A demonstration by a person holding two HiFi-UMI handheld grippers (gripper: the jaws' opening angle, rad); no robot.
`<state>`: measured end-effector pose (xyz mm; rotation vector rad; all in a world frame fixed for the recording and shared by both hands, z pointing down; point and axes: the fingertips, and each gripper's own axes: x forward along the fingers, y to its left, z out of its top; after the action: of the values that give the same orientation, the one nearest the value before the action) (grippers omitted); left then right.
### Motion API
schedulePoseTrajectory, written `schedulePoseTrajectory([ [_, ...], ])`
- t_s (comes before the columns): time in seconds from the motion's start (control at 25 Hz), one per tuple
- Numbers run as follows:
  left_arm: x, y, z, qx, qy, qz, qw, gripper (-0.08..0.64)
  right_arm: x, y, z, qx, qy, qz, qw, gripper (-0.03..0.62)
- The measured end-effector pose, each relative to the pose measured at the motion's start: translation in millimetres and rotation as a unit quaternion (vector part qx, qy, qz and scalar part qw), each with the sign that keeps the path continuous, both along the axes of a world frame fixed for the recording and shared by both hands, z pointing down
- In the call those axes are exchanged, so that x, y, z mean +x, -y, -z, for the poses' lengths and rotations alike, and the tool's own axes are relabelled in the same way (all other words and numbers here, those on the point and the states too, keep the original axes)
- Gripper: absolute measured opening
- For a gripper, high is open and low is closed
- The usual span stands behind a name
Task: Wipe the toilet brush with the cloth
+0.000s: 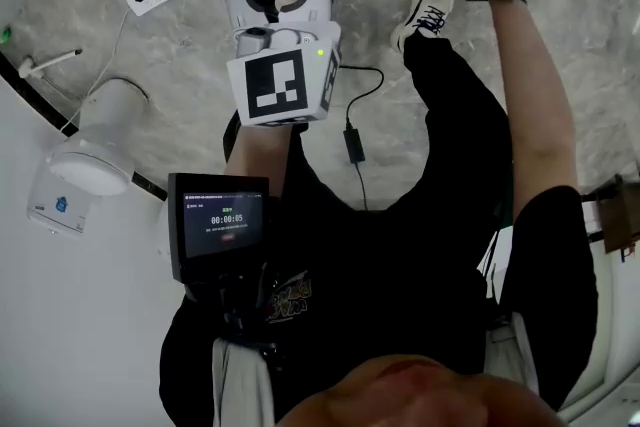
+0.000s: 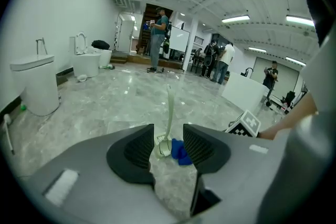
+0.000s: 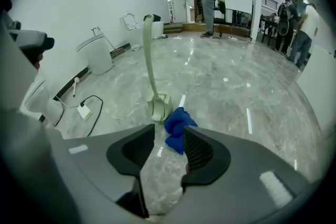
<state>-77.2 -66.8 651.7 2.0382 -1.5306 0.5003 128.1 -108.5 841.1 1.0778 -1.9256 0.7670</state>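
Approach step, nothing grasped yet: left gripper (image 2: 168, 145) fingers (image 2: 134, 150) partly apart, empty; right gripper (image 3: 168, 148) fingers (image 3: 202, 150) wide apart, empty. Brush (image 3: 150, 55) upright in holder (image 3: 159, 107) on floor (image 3: 226, 86), cloth (image 3: 176, 124) just beside holder. Next, prob.: right down onto cloth, left onto brush handle, w/o tipping it.

The head view looks steeply down onto the floor (image 1: 190, 45). Both gripper views look forward and low, sharing the brush (image 3: 159, 107) and cloth (image 3: 176, 126).
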Motion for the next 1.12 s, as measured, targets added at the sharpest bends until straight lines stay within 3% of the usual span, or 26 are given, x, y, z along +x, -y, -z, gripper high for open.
schedulePoseTrajectory([
  [0.16, -16, 18, -54, -0.010, -0.029, 0.011, 0.9995, 0.178, -11, 23, -98, -0.029, 0.016, -0.022, 0.999, 0.192],
  [0.32, -11, 48, -89, 0.003, -0.046, -0.022, 0.9987, 0.176, -16, 57, -168, -0.012, 0.012, -0.020, 1.000, 0.227],
  [0.48, -19, 63, -73, 0.024, -0.074, -0.012, 0.9969, 0.176, -3, 63, -188, -0.006, 0.002, -0.032, 0.999, 0.236],
  [0.6, -27, 76, -63, 0.066, -0.048, -0.019, 0.9965, 0.176, -4, 71, -202, -0.007, -0.003, -0.036, 0.999, 0.229],
  [0.68, -24, 84, -56, 0.093, -0.031, -0.031, 0.9947, 0.176, -7, 67, -218, -0.025, -0.007, -0.041, 0.999, 0.186],
  [0.76, -18, 91, -47, 0.110, -0.041, -0.035, 0.9924, 0.176, -9, 64, -233, -0.037, -0.017, -0.046, 0.998, 0.105],
  [0.84, -11, 99, -38, 0.122, -0.058, -0.038, 0.9901, 0.176, -5, 64, -241, -0.037, -0.026, -0.054, 0.997, 0.092],
  [1.0, -3, 113, -38, 0.130, -0.058, -0.045, 0.9888, 0.169, -3, 67, -241, -0.063, -0.025, -0.047, 0.997, 0.075],
  [1.12, 0, 121, -49, 0.114, -0.062, -0.043, 0.9907, 0.169, -6, 76, -226, -0.068, 0.004, -0.036, 0.997, 0.067],
])
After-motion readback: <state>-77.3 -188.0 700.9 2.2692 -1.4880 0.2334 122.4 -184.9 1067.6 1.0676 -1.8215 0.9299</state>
